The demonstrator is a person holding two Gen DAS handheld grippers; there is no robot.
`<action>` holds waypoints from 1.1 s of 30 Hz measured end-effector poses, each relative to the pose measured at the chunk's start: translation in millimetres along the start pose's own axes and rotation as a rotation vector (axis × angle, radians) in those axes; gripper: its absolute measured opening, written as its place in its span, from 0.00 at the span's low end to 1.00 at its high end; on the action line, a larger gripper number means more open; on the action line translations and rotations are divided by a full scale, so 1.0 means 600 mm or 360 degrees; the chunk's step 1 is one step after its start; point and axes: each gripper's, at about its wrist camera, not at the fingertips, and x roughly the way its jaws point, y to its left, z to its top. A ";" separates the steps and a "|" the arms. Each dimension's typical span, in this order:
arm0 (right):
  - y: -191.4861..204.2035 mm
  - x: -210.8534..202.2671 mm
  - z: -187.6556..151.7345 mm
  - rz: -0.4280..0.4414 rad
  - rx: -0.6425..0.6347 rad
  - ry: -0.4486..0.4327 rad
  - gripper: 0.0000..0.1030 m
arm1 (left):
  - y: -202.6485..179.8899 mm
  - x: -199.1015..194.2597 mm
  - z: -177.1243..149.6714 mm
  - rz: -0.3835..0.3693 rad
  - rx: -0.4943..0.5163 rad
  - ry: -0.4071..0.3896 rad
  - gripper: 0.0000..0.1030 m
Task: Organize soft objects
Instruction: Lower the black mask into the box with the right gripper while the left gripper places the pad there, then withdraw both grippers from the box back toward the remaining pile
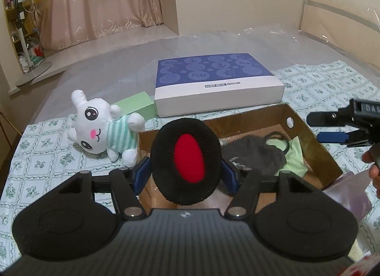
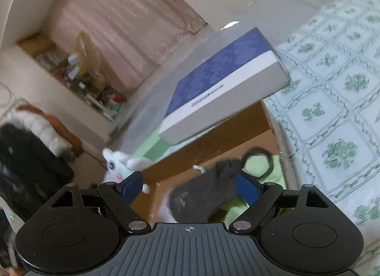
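Observation:
My left gripper [image 1: 187,169] is shut on a black fuzzy earmuff pad with a red centre [image 1: 187,161], held over the near left corner of an open cardboard box [image 1: 315,147]. In the box lie a dark grey sock [image 1: 254,155], a light green cloth [image 1: 294,157] and a black hair tie [image 1: 277,137]. A white plush bunny in a striped shirt [image 1: 102,128] lies left of the box. My right gripper [image 2: 190,187] is open and empty above the box; the sock [image 2: 206,195] lies below it. It also shows in the left wrist view [image 1: 332,127].
A blue-and-white flat box [image 1: 213,83] and a small green box [image 1: 136,106] lie behind the cardboard box on a floral bedsheet [image 1: 40,157]. A clear plastic sheet covers the far bed. Curtains and shelves stand beyond.

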 end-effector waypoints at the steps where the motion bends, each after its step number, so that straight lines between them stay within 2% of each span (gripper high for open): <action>1: 0.002 -0.001 -0.002 -0.0026 -0.0027 0.0003 0.82 | 0.000 0.003 0.000 0.0005 0.0002 0.0008 0.58; 12: -0.002 -0.008 -0.016 -0.0151 -0.0152 0.0044 0.82 | -0.003 0.040 0.007 0.0029 0.0023 0.0045 0.60; 16: 0.001 -0.010 -0.017 -0.0170 -0.0204 0.0036 0.82 | -0.001 0.055 0.010 0.0085 0.0040 0.0045 0.67; 19: 0.004 -0.014 -0.019 -0.0181 -0.0246 0.0032 0.82 | 0.002 0.058 0.011 0.0074 0.0036 0.0060 0.68; 25: 0.017 -0.038 -0.028 -0.0204 -0.0375 0.0010 0.82 | 0.021 0.032 0.004 0.0064 -0.0049 0.0045 0.68; 33: 0.034 -0.111 -0.055 -0.0223 -0.0517 -0.0040 0.82 | 0.052 -0.054 -0.028 0.0102 -0.0166 0.0046 0.68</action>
